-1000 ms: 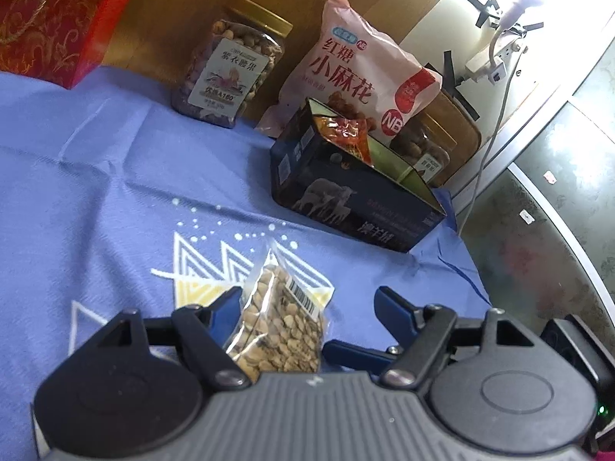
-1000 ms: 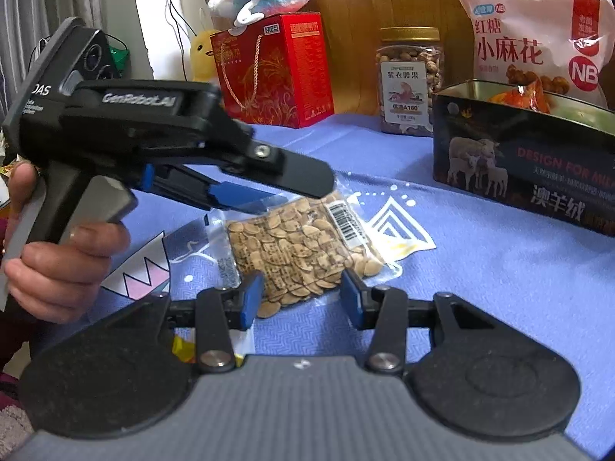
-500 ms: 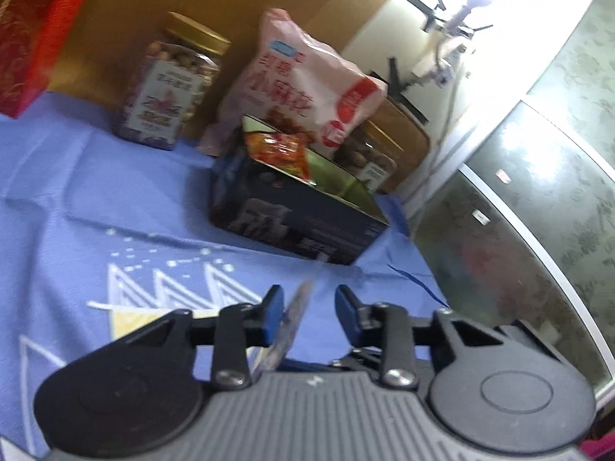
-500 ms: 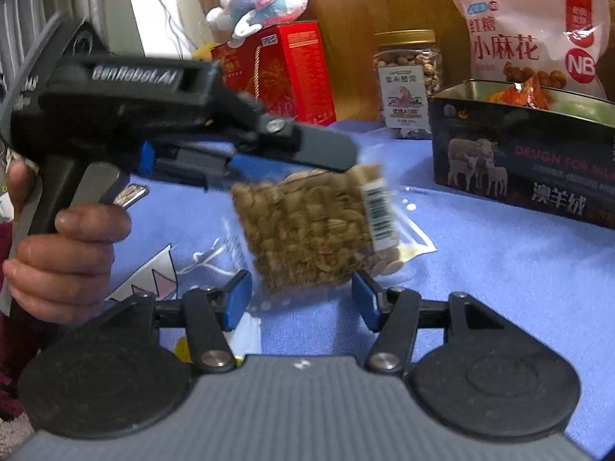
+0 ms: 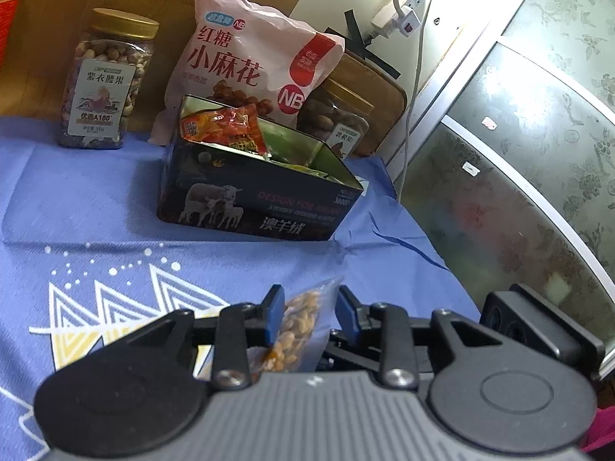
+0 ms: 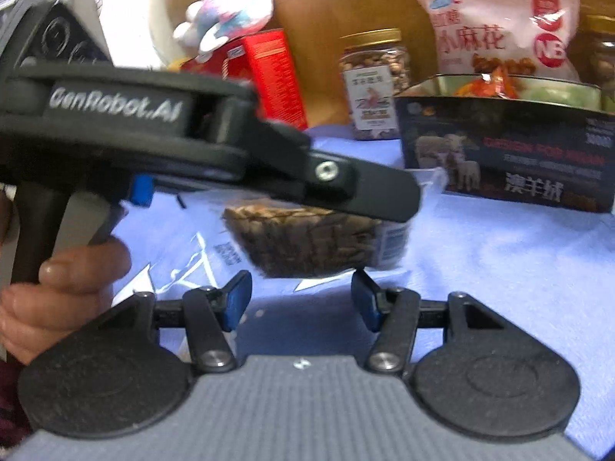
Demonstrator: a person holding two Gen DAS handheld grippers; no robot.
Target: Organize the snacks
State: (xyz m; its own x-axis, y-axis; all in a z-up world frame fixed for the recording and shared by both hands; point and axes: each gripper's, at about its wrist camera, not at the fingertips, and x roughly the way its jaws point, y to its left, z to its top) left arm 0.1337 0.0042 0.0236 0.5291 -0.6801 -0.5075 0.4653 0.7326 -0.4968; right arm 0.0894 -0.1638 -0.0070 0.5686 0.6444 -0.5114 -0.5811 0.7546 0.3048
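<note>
The left gripper (image 5: 309,317) clamps the clear seed packet (image 5: 298,330) (right gripper (image 6: 300,299) half-open, empty); the dark open tin (image 5: 261,196) sits mid-frame, above the fingers.

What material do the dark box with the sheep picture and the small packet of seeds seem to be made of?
Dark box: probably tin. Its inside walls shine like metal, and its edges are thin and crisp. Printed card cannot be ruled out.

Seed packet: thin, clear, glossy plastic film. The seeds show through it, and a barcode label is stuck on it.
</note>
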